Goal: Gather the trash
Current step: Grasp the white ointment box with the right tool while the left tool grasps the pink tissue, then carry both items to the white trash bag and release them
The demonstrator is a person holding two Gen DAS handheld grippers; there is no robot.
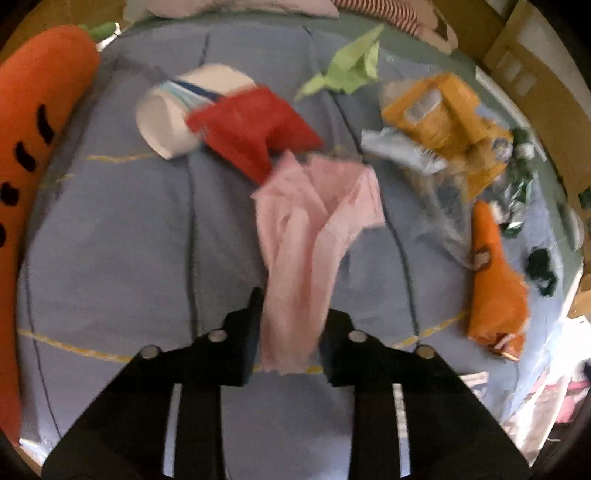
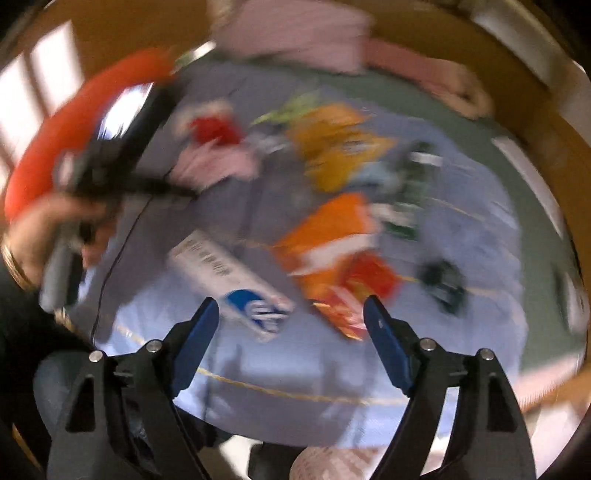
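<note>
On a blue bedspread (image 1: 129,240) lies scattered trash. My left gripper (image 1: 295,325) is shut on the lower end of a crumpled pink paper sheet (image 1: 314,214), whose upper part spreads out beyond the fingers. Behind it lie a red paper (image 1: 251,133), a tipped white paper cup (image 1: 162,122), a green paper scrap (image 1: 347,66), yellow packaging (image 1: 443,118) and an orange wrapper (image 1: 495,288). My right gripper (image 2: 293,306) stands open and empty above the bed, over a white and blue box (image 2: 236,280) and an orange-red wrapper (image 2: 332,251). The right wrist view is motion-blurred.
A big orange carrot plush (image 1: 37,129) lies along the bed's left side. Clear plastic (image 1: 443,225), a green and white wrapper (image 1: 517,199) and a dark item (image 1: 541,269) lie at the right. A hand (image 2: 48,229) holds the left gripper's handle. Pink bedding (image 2: 295,33) is piled at the far end.
</note>
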